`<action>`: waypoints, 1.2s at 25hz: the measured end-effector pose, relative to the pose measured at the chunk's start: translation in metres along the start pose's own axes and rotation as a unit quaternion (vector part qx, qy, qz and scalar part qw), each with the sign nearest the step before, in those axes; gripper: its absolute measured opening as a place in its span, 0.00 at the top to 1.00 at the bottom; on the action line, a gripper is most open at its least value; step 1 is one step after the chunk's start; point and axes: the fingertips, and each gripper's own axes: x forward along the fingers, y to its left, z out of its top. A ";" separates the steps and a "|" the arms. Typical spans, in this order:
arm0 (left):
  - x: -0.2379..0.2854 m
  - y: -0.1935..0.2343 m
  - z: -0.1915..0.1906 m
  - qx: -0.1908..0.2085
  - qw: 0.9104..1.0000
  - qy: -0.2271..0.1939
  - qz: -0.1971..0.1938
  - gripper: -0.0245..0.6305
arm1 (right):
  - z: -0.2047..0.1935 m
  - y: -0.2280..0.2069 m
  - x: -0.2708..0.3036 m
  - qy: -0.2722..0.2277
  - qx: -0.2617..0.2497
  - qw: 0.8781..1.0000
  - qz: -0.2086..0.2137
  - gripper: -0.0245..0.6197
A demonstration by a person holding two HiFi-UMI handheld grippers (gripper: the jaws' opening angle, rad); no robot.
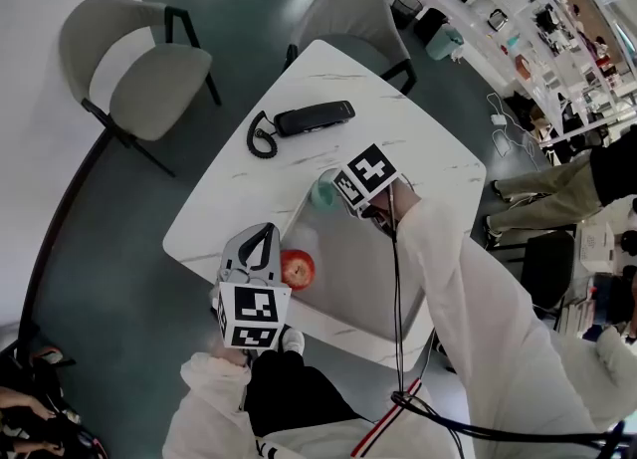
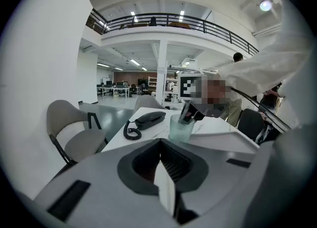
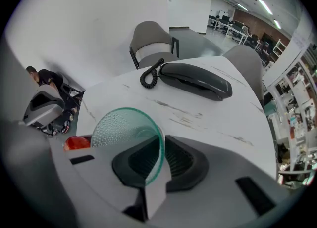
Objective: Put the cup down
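The green-tinted dimpled cup (image 3: 124, 125) is held by the right gripper (image 3: 161, 145). Its thin wall is pinched at the rim, with one jaw inside the mouth and the other outside, so the jaws stand narrow with only that wall between them. The gripper is pointed steeply downward. The cup's long axis is seen to run almost along that line, with the mouth up toward the camera and the base away from it, so the cup lies straight ahead of and below the jaws. From the head view the cup is placed at the far left corner of the pale tray (image 1: 348, 278) on the white marble table (image 1: 229, 198), with the black telephone (image 1: 314, 116) lying further off. Whether the base already rests on a surface, or on which of the two, cannot be told. The coming move is judged to be a short, straight lowering along that axis, followed by a release. The left gripper (image 2: 159, 143) is kept well apart at the near table edge, just beside an orange-red round object (image 1: 297, 268), with its jaws together on nothing. The right hand is therefore plainly the nearer one.
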 end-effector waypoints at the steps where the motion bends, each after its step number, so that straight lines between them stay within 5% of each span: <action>1: 0.000 -0.001 -0.001 0.000 1.000 0.001 0.000 0.95 | 0.000 0.000 0.000 -0.001 0.000 1.000 0.002 0.93; 14: -0.002 -0.001 -0.008 0.000 1.000 0.007 0.003 0.95 | 0.003 0.000 0.001 -0.015 0.005 1.000 0.018 0.91; 30: -0.010 -0.008 -0.007 0.008 1.000 0.013 0.015 0.95 | 0.001 0.001 -0.020 -0.050 0.007 0.997 0.051 0.72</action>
